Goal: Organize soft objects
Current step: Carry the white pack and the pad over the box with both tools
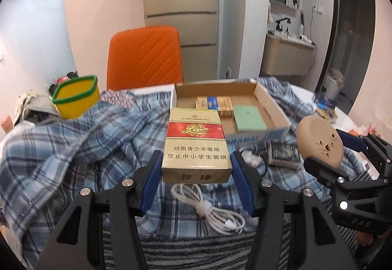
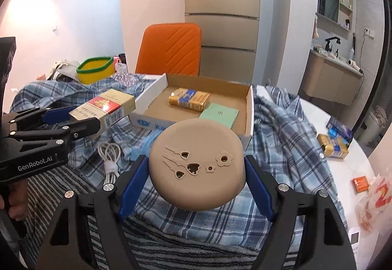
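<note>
My left gripper [image 1: 196,159] is shut on a gold and red cigarette pack [image 1: 196,145] and holds it above the blue plaid cloth [image 1: 73,147], just short of the open cardboard box [image 1: 272,103]. It also shows in the right wrist view [image 2: 80,123] with the pack [image 2: 105,105]. My right gripper [image 2: 196,167] is shut on a round tan case [image 2: 196,167] with flower cut-outs, held above the cloth in front of the box [image 2: 250,108]. In the left wrist view the case [image 1: 318,140] is at the right. The box holds a gold and blue pack [image 2: 189,97] and a green pad [image 2: 219,114].
A coiled white cable [image 1: 208,206] lies on the cloth below the left gripper. A yellow bin with a green rim [image 1: 76,96] stands at the far left. An orange chair [image 1: 144,56] is behind the table. More packs [image 2: 334,145] and snack bags [image 2: 374,199] lie at the right.
</note>
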